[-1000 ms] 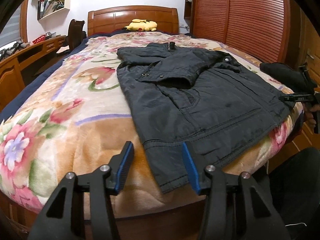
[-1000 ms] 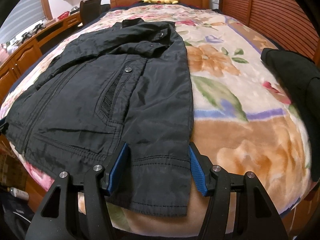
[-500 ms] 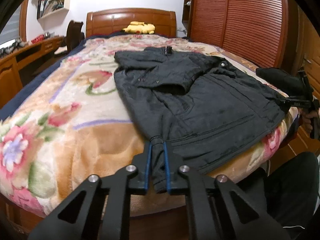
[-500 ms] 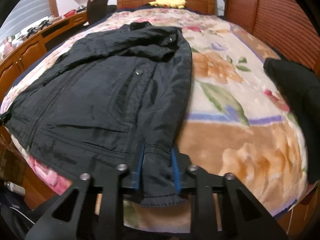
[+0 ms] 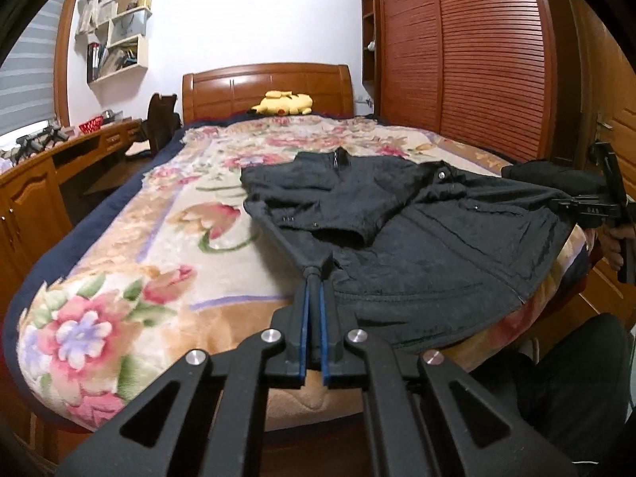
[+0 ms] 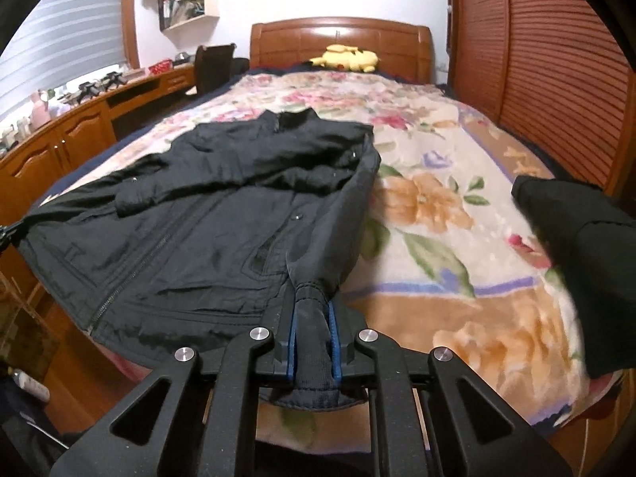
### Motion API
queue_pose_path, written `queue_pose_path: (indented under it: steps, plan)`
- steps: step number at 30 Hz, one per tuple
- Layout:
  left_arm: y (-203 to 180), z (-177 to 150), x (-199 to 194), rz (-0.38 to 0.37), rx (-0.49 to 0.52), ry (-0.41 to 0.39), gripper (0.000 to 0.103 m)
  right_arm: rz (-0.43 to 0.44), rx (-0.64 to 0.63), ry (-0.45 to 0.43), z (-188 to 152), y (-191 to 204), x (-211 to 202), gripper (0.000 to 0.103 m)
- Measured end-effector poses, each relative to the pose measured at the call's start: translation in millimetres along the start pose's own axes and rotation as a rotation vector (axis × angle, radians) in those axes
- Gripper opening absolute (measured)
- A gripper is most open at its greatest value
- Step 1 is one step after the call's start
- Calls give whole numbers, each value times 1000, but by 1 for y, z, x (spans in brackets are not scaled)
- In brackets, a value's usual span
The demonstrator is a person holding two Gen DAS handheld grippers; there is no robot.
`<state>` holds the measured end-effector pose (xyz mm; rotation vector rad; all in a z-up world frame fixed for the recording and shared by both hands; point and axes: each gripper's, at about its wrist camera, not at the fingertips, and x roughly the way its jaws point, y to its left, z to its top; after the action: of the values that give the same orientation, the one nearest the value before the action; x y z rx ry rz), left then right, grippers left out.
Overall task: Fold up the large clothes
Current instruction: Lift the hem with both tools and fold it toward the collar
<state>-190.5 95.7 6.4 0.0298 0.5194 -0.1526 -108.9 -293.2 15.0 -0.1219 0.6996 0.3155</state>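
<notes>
Both jaws clamped on the jacket (image 5: 417, 238) hem; left gripper (image 5: 314, 318), right gripper (image 6: 314, 334).

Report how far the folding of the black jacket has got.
Done: the black padded jacket lies spread on the floral blanket with both sleeves folded across its chest. In hand: the left gripper and right gripper are each shut on a bottom hem corner, lifting it. Left: carrying the hem up toward the collar.
</notes>
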Motion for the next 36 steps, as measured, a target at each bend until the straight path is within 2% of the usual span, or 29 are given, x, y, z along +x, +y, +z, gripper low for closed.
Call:
queue_pose_path:
  steps: [16, 24, 29, 36]
  plan:
    - [-1, 33, -81, 16, 34, -166, 1, 21, -76, -177, 27, 18, -94, 9]
    - [6, 44, -111, 27, 29, -210, 1, 31, -102, -251, 39, 24, -127, 9]
    - [14, 44, -116, 45, 24, -218, 1, 35, -99, -272, 43, 18, -131, 9]
    - [19, 32, -87, 48, 27, -166, 1, 27, -97, -223, 38, 17, -105, 9]
